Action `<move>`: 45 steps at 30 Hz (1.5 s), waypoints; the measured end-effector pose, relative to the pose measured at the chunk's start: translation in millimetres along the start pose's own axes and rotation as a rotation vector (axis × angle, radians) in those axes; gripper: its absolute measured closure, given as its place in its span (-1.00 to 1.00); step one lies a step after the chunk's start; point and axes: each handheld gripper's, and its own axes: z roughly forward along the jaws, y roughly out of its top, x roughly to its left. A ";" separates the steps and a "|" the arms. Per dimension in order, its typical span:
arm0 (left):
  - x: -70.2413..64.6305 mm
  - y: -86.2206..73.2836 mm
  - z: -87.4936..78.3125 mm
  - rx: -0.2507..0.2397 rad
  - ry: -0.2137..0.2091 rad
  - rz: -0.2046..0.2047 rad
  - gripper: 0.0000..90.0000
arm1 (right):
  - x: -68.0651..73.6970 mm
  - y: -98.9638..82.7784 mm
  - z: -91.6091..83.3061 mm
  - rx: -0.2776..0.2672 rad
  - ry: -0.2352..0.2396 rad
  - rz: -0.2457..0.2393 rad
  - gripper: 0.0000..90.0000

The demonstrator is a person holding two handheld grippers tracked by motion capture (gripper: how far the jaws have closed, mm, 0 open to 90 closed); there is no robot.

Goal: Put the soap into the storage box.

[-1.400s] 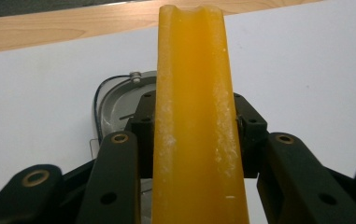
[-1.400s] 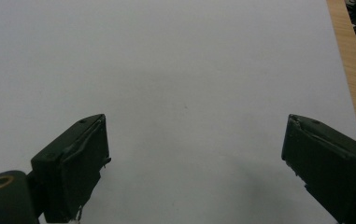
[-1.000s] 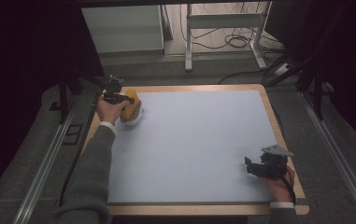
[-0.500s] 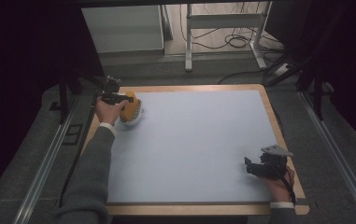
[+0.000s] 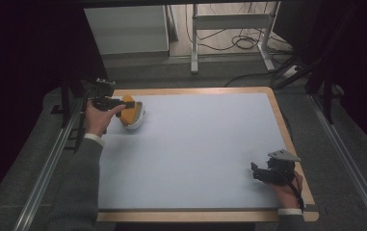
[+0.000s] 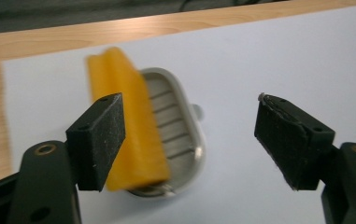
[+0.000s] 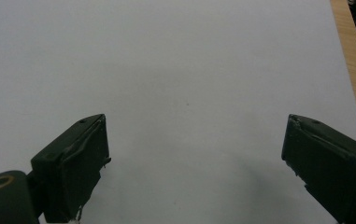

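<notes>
Broadly, I see a wooden table (image 5: 287,126) topped by a pale blue mat (image 5: 200,149) that covers nearly its whole surface, leaving a strip of wood around the edges. My left gripper (image 5: 123,103) sits at the mat's far left corner, held by my left hand (image 5: 99,117); my right gripper (image 5: 255,172) rests near the mat's near right edge, well apart from the other, in my right hand (image 5: 287,190).

In the left gripper view, the jaws stand wide apart, gripping nothing. A yellow sponge (image 6: 126,135) lies in a small grey ribbed dish (image 6: 180,140) on the mat, tilted up along the dish's left side; the left jaw overlaps the sponge, though I cannot tell whether it touches it.

In the right gripper view, the right jaws are likewise spread wide, over bare mat.
</notes>
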 end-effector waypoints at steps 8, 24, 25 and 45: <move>-20.0 -29.6 -11.7 -0.024 -0.076 0.077 -0.44 | -0.2 0.3 -1.1 -0.005 -0.001 0.000 -0.84; -59.2 -110.6 -13.8 -0.049 -0.177 0.145 -0.47 | 0.8 2.5 -2.6 -0.017 0.005 -0.007 -0.84; -60.5 -116.2 -13.1 -0.047 -0.174 0.148 -0.47 | 1.1 2.7 -2.8 -0.016 0.005 -0.008 -0.84; -64.2 -154.4 -7.5 -0.025 -0.146 0.161 -0.50 | 3.0 5.7 -6.8 -0.047 0.006 -0.019 -0.84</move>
